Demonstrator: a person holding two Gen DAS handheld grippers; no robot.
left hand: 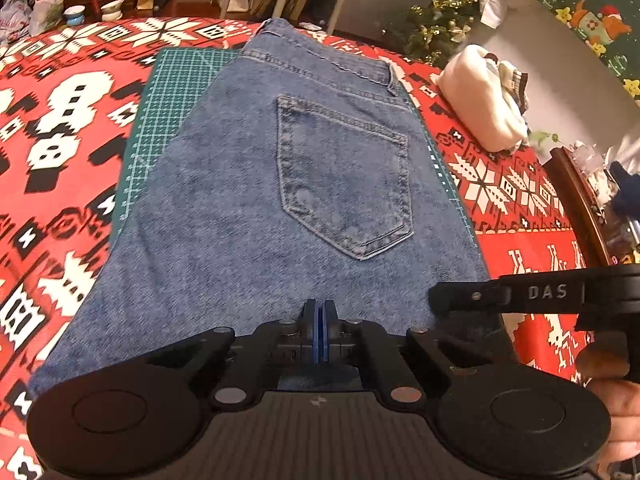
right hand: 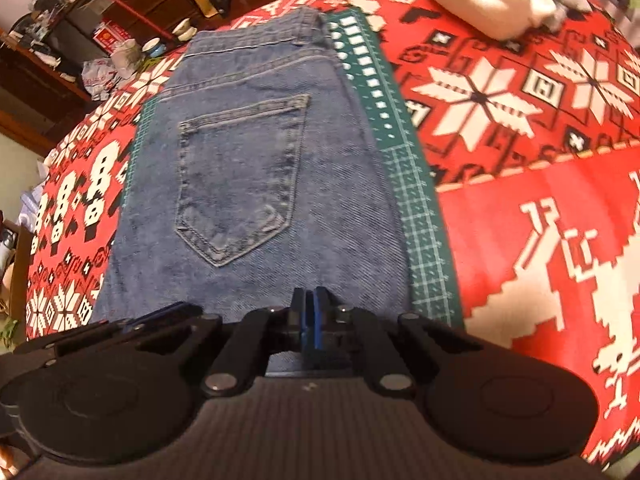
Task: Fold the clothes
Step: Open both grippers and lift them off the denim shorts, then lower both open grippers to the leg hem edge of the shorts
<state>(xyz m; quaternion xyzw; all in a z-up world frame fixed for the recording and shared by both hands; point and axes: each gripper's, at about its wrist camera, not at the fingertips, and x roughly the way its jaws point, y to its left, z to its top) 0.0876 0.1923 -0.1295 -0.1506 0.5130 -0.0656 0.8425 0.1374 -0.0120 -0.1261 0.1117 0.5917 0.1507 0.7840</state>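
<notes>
1. Leftmost, the surface (left hand: 60, 128) wears a red cloth with white snowflake and skull-like patterns, and small cups (left hand: 74, 14) stand at its far edge beside crumpled bags.
2. A green cutting mat (left hand: 172, 92) lies on that cloth, its grid showing along the left side of the denim in the left wrist view and along the right side in the right wrist view.
3. Blue jeans (left hand: 240, 200) lie flat on the mat, back pocket (left hand: 344, 184) facing up, waistband at the far end.
4. The left tool (left hand: 320, 312) sits at the near edge of the jeans with its blue pads pressed together; whether denim is pinched between them cannot be told.
5. The right tool (right hand: 309, 300) sits likewise at the near edge, pads together, and whether it grips cloth cannot be told either.
6. In the left wrist view the right tool's black body, lettered "DAS", comes in from the right, just beside the left one, with part of a hand (left hand: 616, 420) below it.
7. Farther right, a folded cream garment (left hand: 480, 100) rests on the red cloth, well apart from the jeans.
</notes>
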